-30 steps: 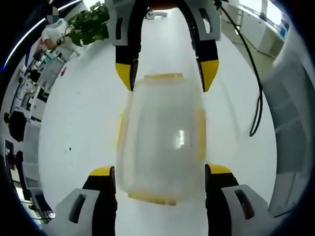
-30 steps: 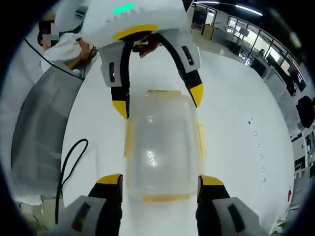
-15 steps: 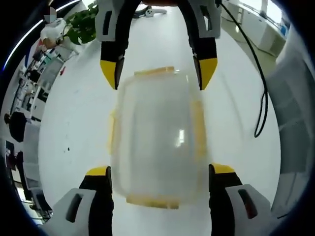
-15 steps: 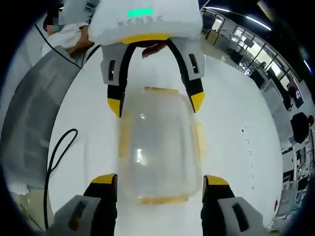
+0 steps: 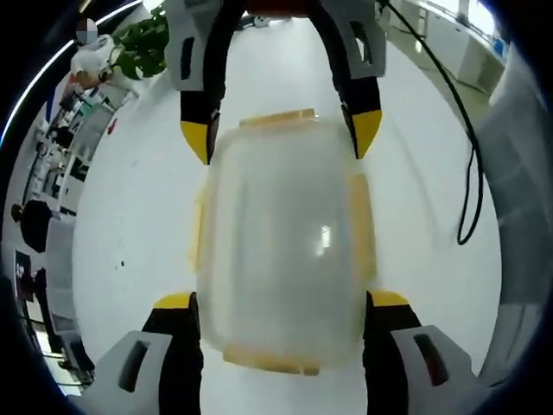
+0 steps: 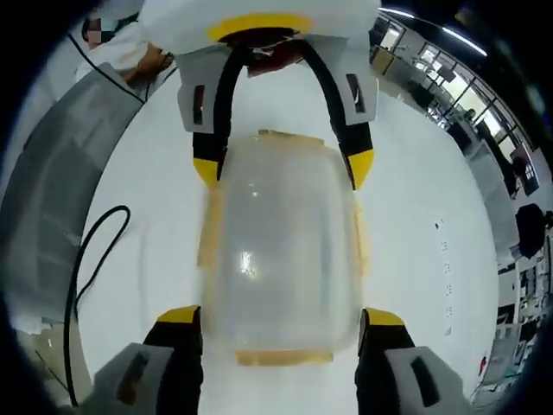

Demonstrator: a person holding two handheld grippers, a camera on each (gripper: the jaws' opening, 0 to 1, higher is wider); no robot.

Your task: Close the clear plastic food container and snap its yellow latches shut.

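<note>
In the left gripper view, the left gripper (image 5: 278, 307) stood spread wide at six o'clock, its yellow-tipped jaws flanking the near end of the clear plastic container (image 5: 281, 246) on the white table (image 5: 130, 225). Yellow latches (image 5: 360, 226) lined its sides, seemingly unsnapped, though blur made that uncertain. At twelve o'clock the right gripper (image 5: 281, 138) straddled the far end, jaws likewise apart. A black cable (image 5: 471, 164) lay at three o'clock. In the right gripper view, the container (image 6: 281, 246) sat centred between both grippers.
</note>
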